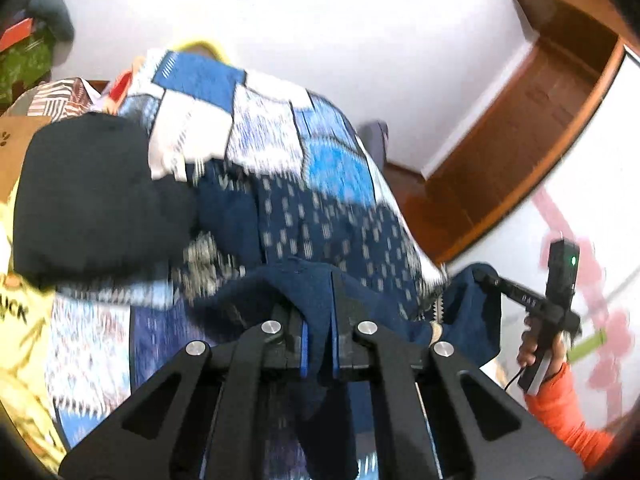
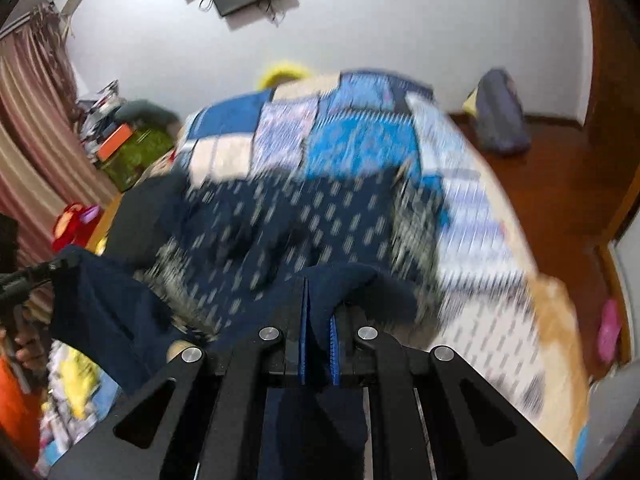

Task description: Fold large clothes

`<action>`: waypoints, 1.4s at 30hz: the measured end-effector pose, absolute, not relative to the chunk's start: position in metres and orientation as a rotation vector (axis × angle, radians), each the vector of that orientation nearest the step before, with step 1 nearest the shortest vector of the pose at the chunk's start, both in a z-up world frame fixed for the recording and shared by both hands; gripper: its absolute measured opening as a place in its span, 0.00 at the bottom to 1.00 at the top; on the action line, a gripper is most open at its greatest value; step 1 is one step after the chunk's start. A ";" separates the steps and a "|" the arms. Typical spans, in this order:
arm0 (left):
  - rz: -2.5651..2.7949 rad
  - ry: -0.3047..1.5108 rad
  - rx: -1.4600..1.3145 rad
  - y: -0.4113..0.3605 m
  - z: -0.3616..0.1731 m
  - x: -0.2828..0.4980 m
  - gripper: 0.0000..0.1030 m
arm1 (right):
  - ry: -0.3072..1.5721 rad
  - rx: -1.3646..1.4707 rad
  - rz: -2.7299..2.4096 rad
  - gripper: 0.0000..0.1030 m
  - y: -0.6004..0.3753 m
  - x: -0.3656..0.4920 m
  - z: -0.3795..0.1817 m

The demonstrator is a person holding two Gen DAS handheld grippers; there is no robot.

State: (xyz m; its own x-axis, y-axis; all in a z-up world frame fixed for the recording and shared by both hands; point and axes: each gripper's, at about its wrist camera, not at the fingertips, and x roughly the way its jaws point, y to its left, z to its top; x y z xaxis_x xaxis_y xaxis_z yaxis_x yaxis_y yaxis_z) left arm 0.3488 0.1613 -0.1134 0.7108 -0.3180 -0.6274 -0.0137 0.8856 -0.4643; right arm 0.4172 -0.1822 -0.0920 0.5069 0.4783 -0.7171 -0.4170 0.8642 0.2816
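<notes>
A large dark navy garment with a pale dash pattern (image 1: 320, 224) lies spread on the bed; it also shows in the right wrist view (image 2: 288, 216). My left gripper (image 1: 322, 320) is shut on a plain navy edge of the garment (image 1: 304, 280) and holds it lifted. My right gripper (image 2: 320, 320) is shut on another navy edge (image 2: 348, 280). The cloth hangs between them. The right gripper also shows at the right of the left wrist view (image 1: 486, 276), and the left gripper at the left of the right wrist view (image 2: 56, 264). Both views are motion-blurred.
The bed carries a blue and white patchwork quilt (image 1: 256, 120) (image 2: 360, 136). A black garment (image 1: 92, 196) lies at the bed's left. Yellow cloth (image 1: 24, 344) lies nearer me. A wooden door frame (image 1: 532, 128) and wooden floor (image 2: 552, 184) are to the right. Clutter stands by the curtain (image 2: 36, 120).
</notes>
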 end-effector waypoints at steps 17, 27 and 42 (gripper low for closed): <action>0.083 0.979 -0.379 0.221 -0.244 0.494 0.19 | 1.098 0.134 0.423 0.12 -0.173 0.547 -0.208; 0.122 0.965 -0.193 0.186 -0.208 0.446 0.68 | 1.026 -0.085 0.414 0.34 -0.172 0.488 -0.156; -0.012 0.911 0.115 0.063 -0.216 0.419 0.88 | 1.099 -0.112 0.702 0.42 -0.087 0.420 -0.178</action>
